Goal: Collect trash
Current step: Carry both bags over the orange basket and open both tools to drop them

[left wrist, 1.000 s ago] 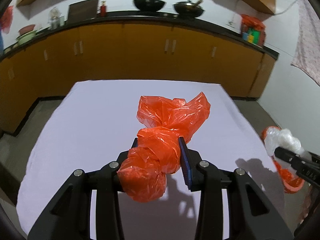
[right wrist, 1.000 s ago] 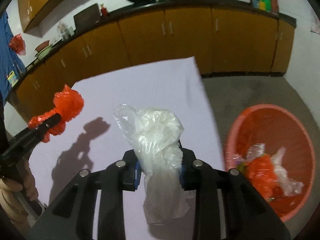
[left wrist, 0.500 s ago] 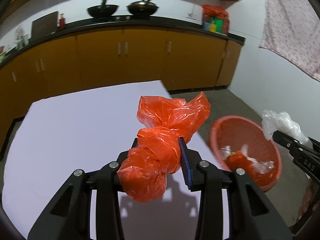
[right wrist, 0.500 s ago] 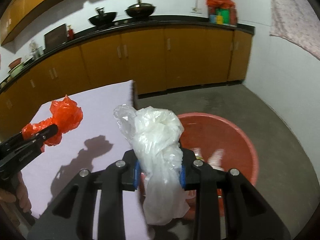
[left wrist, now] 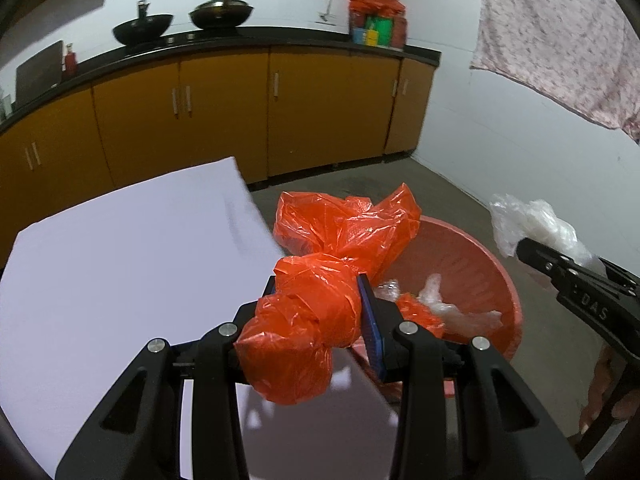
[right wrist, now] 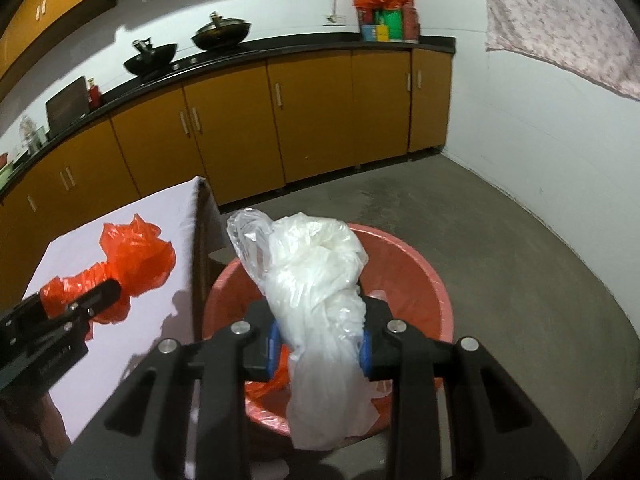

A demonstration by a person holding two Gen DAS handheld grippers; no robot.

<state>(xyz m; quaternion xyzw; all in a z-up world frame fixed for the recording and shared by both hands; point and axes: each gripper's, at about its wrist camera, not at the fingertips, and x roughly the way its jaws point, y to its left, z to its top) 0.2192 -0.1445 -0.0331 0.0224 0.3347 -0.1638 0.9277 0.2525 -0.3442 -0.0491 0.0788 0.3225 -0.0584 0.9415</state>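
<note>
- In the left wrist view we saw the left gripper clamped on a crumpled orange plastic bag, its blue pads pressing the twisted middle; the glossy film bulged into a knot below the jaws and flared into creased folds above them.
- In the right wrist view the right gripper was closed on a translucent white plastic bag, bunched and wrinkled, with a limp tail hanging below the pads at lower centre.
- The round red plastic basin sat on the grey concrete floor, directly behind the white bag in the right view and at centre right in the left view.
- The left view showed the basin's contents: scraps of orange and clear film lying inside. The right view hid most of that behind the white bag.
- The table, covered in a smooth white sheet, filled the left half of the left view; the orange bag hung past its right edge, at the basin's near rim.
- The right view showed the left gripper from the side at lower left, over the white tabletop.
- The left view caught the right gripper at the right edge, with part of a hand below it.
- Both views showed smooth orange cabinet doors under a black counter, with two dark woks on it.
- A floral patterned cloth hung at upper right.
</note>
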